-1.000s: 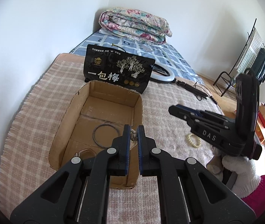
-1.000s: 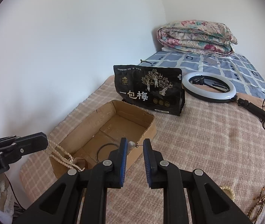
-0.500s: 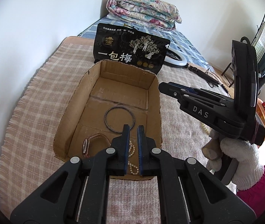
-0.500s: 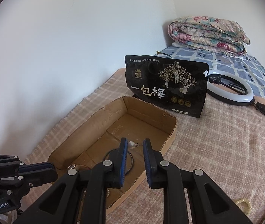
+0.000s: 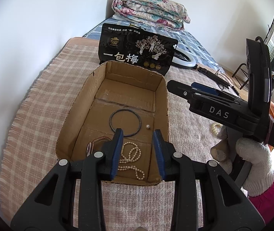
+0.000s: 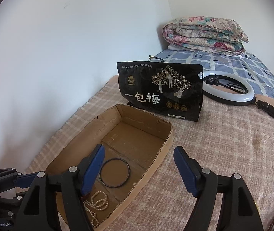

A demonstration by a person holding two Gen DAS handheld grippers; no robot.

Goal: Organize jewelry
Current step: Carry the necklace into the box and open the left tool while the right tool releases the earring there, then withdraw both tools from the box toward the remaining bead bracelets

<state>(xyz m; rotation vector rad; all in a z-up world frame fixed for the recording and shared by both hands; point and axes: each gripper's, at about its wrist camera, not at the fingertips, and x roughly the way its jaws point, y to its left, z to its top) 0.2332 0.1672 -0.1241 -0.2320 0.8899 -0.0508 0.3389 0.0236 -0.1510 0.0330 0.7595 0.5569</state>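
An open cardboard box lies on the checked blanket. Inside it are a dark bangle, a pearl necklace, a small pearl piece and a watch partly hidden by my left finger. My left gripper is open and empty over the box's near end. My right gripper is open and empty over the box's right wall; the bangle and necklace show below it. The right gripper also shows in the left wrist view.
A black snack bag stands behind the box. A ring light lies behind it, with a folded quilt farther back. A pearl bracelet lies on the blanket right of the box. A wall runs along the left.
Both grippers have opened. The pearl necklace dropped from the left one into the box, and the small pearl piece from the right one now lies on the box floor.
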